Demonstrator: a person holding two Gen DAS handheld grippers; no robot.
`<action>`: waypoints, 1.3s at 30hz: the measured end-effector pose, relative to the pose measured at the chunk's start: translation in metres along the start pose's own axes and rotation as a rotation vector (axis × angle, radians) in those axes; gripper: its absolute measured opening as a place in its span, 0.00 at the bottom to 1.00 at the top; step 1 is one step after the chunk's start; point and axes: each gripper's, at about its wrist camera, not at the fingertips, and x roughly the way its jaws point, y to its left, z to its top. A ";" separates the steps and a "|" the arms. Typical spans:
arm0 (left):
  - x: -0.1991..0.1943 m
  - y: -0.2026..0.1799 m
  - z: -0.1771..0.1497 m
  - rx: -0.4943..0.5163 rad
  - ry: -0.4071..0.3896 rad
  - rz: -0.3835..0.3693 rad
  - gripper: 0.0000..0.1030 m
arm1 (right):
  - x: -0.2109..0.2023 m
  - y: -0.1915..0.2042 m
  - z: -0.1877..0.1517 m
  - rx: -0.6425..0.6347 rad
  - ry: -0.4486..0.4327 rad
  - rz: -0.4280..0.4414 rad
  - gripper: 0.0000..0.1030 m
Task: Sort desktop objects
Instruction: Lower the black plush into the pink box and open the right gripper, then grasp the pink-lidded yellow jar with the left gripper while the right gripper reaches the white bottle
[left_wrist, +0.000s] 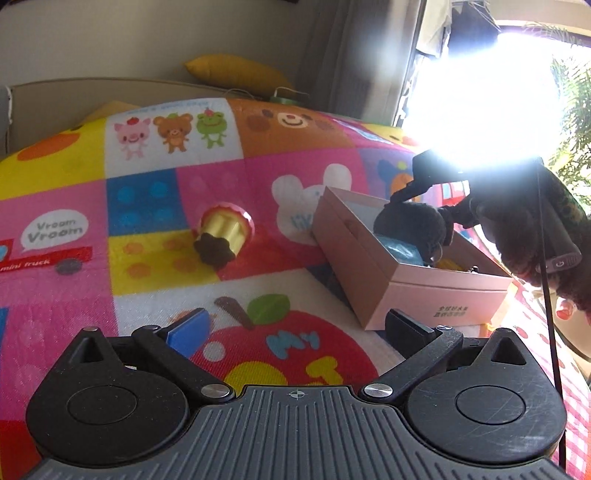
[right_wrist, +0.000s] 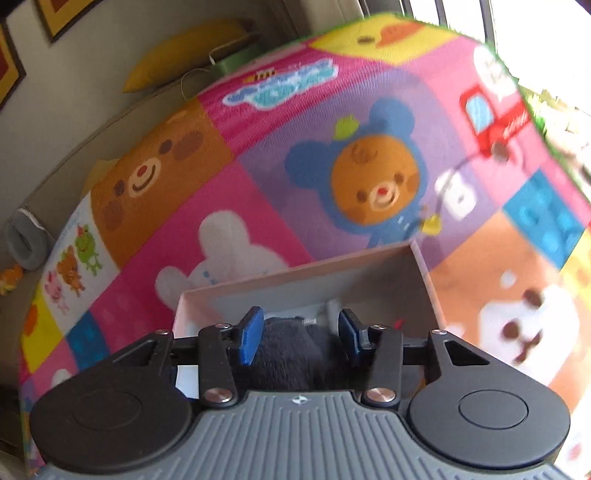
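Across the whole frame in both wrist views spreads a soft, woven-looking play mat (left_wrist: 155, 302) printed in bright cartoon squares; on it, right of centre in the left wrist view, stands a pink cardboard box (left_wrist: 424, 295), stiff-walled, matte and open-topped. Over its far end the right gripper (right_wrist: 297, 334) lowers a dark plush toy (right_wrist: 284, 358); its blue pads flank the fuzzy body closely, though whether they press it cannot be told from the blur. The plush looks light, soft and compressible, so a pinch across its bulk should hold without harm. Left of centre in the left wrist view lies a toy cupcake (left_wrist: 223, 236) on its side, well apart from the box: glossy yellow ribbed cup, pink rim, brown scalloped top. It seems a light, hard, slippery plastic that may roll; the ribbed cup offers the surest hold. Along the bottom of that frame, the left gripper (left_wrist: 295, 325) stands spread wide and empty.
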 end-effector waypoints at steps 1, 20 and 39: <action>0.000 0.001 0.000 -0.006 0.003 -0.001 1.00 | -0.001 0.002 -0.004 0.008 -0.013 0.011 0.46; 0.004 -0.003 0.000 0.008 0.023 0.048 1.00 | -0.025 -0.005 -0.043 -0.152 -0.034 0.003 0.43; 0.090 0.004 0.067 0.239 0.006 0.290 0.91 | -0.105 0.039 -0.060 -0.329 -0.229 0.094 0.51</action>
